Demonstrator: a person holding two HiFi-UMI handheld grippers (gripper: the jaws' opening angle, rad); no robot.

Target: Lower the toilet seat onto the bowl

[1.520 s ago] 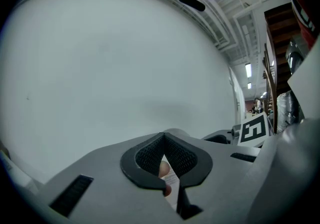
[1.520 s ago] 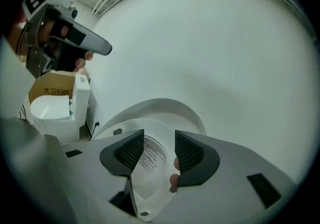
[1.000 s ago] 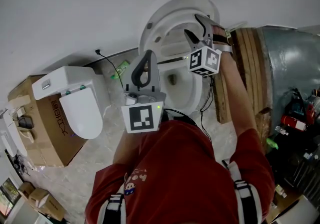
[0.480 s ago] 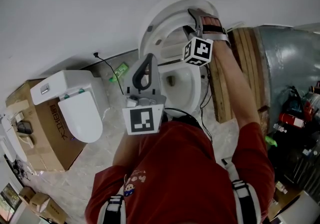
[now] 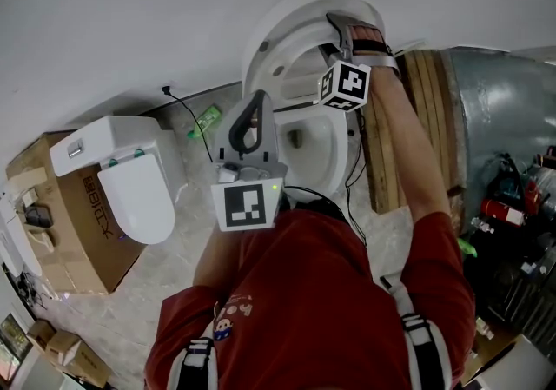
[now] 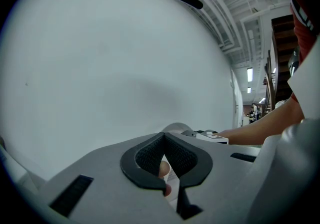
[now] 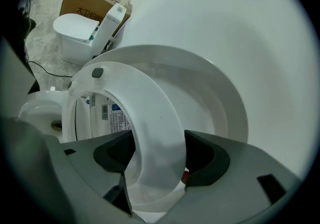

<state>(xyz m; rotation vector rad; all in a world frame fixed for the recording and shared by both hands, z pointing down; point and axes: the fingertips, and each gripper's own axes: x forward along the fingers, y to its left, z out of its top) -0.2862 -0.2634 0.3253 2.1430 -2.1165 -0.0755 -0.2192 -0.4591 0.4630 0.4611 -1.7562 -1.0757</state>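
The left gripper is close to the red shirt. Its fingers are pressed together, with nothing in them. Just past it is the bowl, which is open. The right gripper reaches up to the seat. Its fingers pinch the rim of the seat, one on each side. The seat stands up over the bowl, tipped a little away from the lid behind it. The lid is up by the white wall. Off to the left, another toilet sits by a brown box.
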